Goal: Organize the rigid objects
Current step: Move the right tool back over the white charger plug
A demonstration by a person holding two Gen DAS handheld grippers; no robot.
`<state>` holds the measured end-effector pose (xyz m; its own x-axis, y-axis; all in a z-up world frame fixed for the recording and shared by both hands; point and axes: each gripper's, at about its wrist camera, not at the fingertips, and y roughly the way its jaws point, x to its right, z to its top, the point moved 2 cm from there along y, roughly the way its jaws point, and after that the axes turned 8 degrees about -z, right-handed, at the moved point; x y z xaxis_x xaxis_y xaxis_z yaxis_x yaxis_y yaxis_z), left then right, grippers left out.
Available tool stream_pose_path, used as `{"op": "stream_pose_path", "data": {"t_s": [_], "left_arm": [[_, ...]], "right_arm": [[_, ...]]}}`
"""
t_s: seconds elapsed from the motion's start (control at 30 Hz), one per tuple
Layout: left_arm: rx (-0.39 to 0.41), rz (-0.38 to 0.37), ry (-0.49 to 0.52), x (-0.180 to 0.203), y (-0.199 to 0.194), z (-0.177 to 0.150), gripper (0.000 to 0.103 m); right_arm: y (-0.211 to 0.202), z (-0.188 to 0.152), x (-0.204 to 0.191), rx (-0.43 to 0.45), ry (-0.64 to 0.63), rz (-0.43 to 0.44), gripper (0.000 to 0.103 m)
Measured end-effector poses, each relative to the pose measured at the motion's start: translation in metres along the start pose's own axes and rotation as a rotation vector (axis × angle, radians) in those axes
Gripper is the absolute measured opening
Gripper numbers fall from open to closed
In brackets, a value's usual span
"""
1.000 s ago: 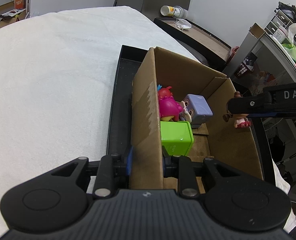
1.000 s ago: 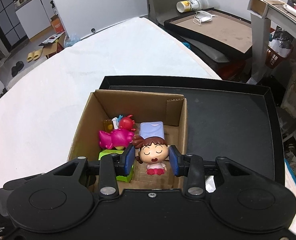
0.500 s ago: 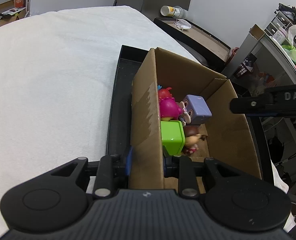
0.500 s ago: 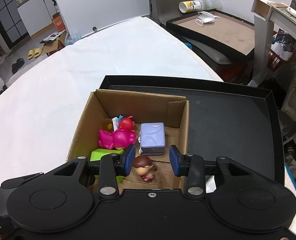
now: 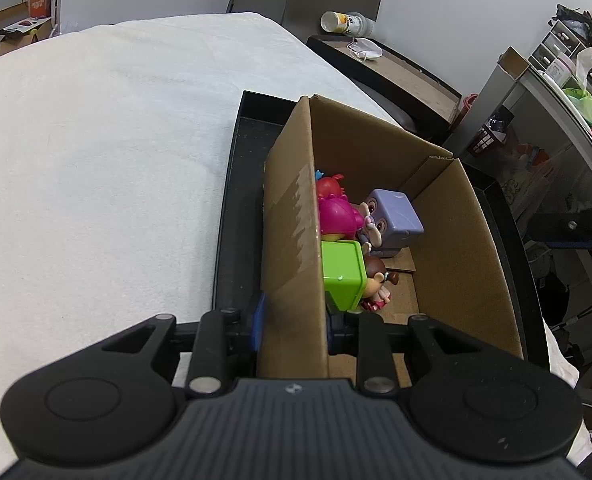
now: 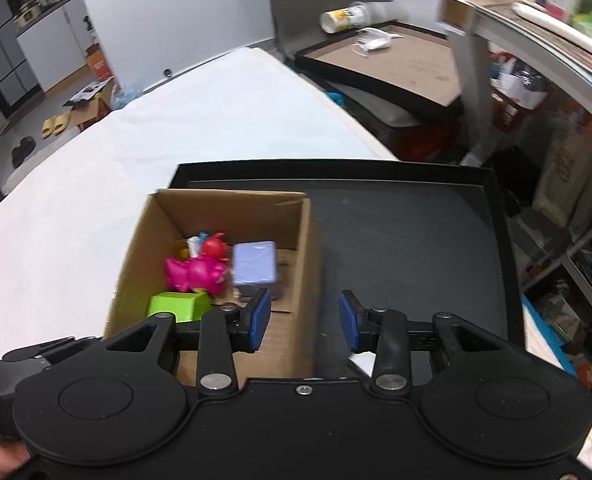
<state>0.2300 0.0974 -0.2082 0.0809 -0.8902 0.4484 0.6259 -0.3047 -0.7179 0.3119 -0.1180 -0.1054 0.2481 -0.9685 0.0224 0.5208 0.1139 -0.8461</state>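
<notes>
The left gripper [image 5: 294, 322] clamps its jaws on the near wall of the cardboard box [image 5: 451, 248], which sits in a black tray [image 6: 407, 240]. The brown-haired doll [image 5: 375, 280] lies inside, at three o'clock of the green block [image 5: 341, 272]. The right gripper [image 6: 305, 322] hangs empty, jaws apart, over the box's wall.

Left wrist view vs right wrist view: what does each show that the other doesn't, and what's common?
Left wrist only: the left gripper clamped on the cardboard box wall, and a brown-haired doll lying beside the green block.

Right wrist only: the right gripper, empty, straddling the box's right wall; the bare black tray floor to the right.

Both: box, tray, green block, pink toy, red toy, lavender cube.
</notes>
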Motion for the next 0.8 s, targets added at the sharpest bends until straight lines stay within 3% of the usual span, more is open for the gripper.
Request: {"op": "stream_pose_path", "data": {"t_s": [0.4,0.8], "left_arm": [[0.000,0.002,0.002,-0.001,0.000,0.000,0.026],[0.000,0.003,0.004,-0.001,-0.001,-0.001,0.026]], "right_arm": [[0.004,-0.014,0.036,-0.023,0.054,-0.042,0.044],[0.046,-0.026,0.050,-0.087,0.125,-0.051,0.053]]}}
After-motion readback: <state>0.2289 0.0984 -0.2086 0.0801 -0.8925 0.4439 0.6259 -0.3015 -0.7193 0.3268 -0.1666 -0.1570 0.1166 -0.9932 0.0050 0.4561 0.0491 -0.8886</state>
